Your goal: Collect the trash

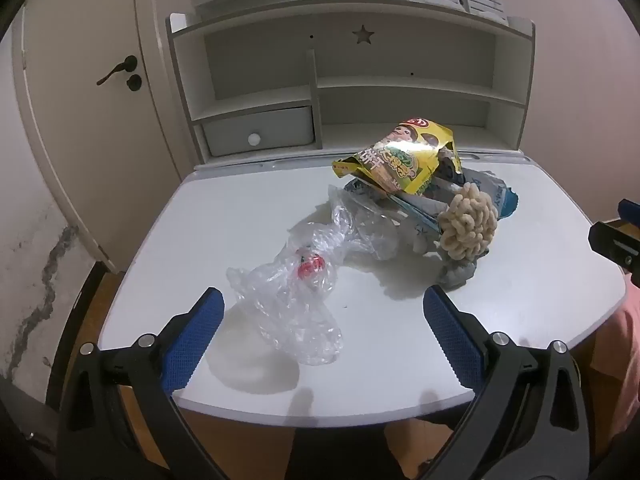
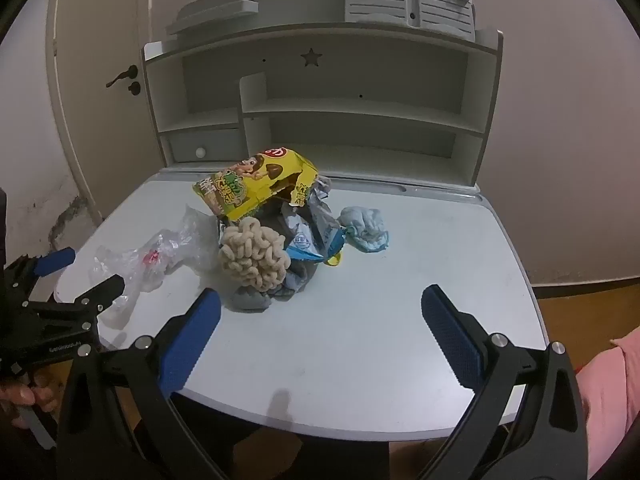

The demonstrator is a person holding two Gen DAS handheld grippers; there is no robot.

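Left gripper (image 1: 322, 306): jaws spread wide, empty, over the desk's near edge.
Right gripper (image 2: 320, 306): likewise released, holding nothing.
Desk (image 2: 440, 280): pale top bearing all the trash.
Yellow snack bag (image 2: 256, 190): leaning atop the central heap.
Clear plastic wrap (image 1: 296, 296): crumpled just ahead of the left gripper.
Blue wad (image 2: 366, 228): right of the heap.
Risk: thin wrap may slip from the pads; tugging the heap could topple the bag.

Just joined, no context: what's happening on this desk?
A person holds a gripper in each hand over a white desk to collect trash. The left gripper and the right gripper are both open and empty. The clear plastic wrap, yellow snack bag and beige looped bundle lie untouched in a pile.
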